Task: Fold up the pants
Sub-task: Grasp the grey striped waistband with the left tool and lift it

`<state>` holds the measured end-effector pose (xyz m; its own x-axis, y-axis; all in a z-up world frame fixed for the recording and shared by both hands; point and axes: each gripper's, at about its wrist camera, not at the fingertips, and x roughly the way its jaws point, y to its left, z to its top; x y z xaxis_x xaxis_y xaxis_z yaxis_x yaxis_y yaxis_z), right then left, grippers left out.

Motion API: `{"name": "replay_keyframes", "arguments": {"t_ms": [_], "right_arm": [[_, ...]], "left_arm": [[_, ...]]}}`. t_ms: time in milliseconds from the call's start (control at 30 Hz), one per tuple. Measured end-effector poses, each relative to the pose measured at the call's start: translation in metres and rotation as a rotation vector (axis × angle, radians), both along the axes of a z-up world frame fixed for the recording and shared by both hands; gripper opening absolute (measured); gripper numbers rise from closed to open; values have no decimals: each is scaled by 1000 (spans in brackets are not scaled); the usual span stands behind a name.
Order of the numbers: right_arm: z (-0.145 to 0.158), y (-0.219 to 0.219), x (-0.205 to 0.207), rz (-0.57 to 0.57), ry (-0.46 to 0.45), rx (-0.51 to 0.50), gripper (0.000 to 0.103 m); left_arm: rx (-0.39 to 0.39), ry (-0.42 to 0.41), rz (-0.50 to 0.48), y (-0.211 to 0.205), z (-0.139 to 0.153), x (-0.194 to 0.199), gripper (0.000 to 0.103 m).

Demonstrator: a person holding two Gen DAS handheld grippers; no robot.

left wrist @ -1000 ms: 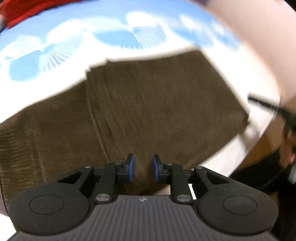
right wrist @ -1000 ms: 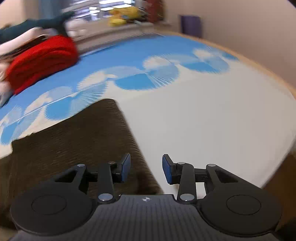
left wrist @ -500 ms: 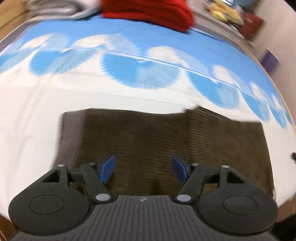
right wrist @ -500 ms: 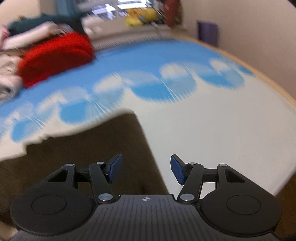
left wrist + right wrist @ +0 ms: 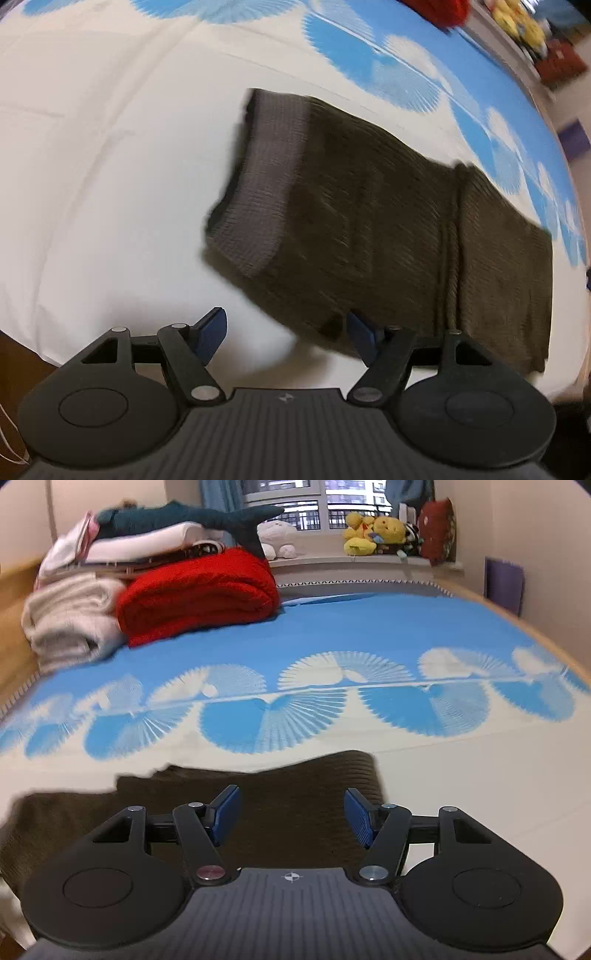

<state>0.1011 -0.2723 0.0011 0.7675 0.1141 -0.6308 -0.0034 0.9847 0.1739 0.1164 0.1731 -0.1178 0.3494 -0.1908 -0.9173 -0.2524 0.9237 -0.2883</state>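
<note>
The brown corduroy pants (image 5: 388, 221) lie folded in a long band on the bed, with a grey ribbed waistband (image 5: 258, 177) at the left end. My left gripper (image 5: 286, 328) is open and empty, just above the band's near left corner. In the right wrist view the pants (image 5: 258, 790) lie flat in front of and under my right gripper (image 5: 291, 818), which is open and empty over their right end.
The bed sheet (image 5: 332, 638) is white near me and blue with fan shapes farther off. A red folded blanket (image 5: 199, 590), a white blanket (image 5: 70, 616) and stacked pillows sit at the far left. Plush toys (image 5: 373, 531) line the windowsill. The bed's wooden edge (image 5: 14, 365) is at lower left.
Both grippers have opened wider. The left gripper has swung left toward the waistband end. The right gripper has pulled back and levelled out, so more of the room shows.
</note>
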Motion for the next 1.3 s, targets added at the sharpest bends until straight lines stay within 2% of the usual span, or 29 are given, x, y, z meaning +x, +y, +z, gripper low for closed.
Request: {"name": "replay_keyframes", "arguments": {"t_ms": [133, 200, 300, 333, 367, 500, 567, 633, 733, 833, 933, 1000, 1167, 1300], "right_arm": [[-3, 12, 2, 32, 6, -19, 64], [-3, 13, 3, 38, 3, -21, 64], [-7, 15, 7, 47, 8, -34, 64], [-7, 14, 7, 51, 11, -38, 64], [-8, 13, 7, 56, 14, -41, 64], [-10, 8, 6, 68, 18, -58, 64], [-12, 5, 7, 64, 21, -61, 64], [-14, 2, 8, 59, 33, -61, 64], [-19, 3, 9, 58, 65, -95, 64], [-33, 7, 12, 77, 153, -170, 64], [-59, 16, 14, 126, 324, -260, 64], [-63, 11, 12, 97, 357, -227, 62], [-44, -32, 2, -44, 283, -91, 63], [-39, -66, -15, -96, 248, 56, 64]], "left_arm": [[-103, -50, 154, 25, -11, 8, 78], [-152, -47, 217, 32, -17, 12, 78], [-172, -18, 274, 33, -33, 25, 80], [-172, -33, 279, 32, -31, 28, 85], [-167, -49, 280, 31, -30, 30, 85], [-105, -55, 252, 14, -33, 44, 85], [-53, -55, 244, 5, -31, 50, 81], [-18, -57, 255, 5, -32, 50, 66], [13, -69, 265, 3, -22, 47, 52], [84, -120, 242, -9, 0, 39, 39], [159, -187, 203, -29, 23, 34, 35], [196, -233, 185, -46, 40, 32, 33], [260, -393, 140, -109, 91, 30, 30], [344, -604, -27, -206, 133, 25, 29]]}}
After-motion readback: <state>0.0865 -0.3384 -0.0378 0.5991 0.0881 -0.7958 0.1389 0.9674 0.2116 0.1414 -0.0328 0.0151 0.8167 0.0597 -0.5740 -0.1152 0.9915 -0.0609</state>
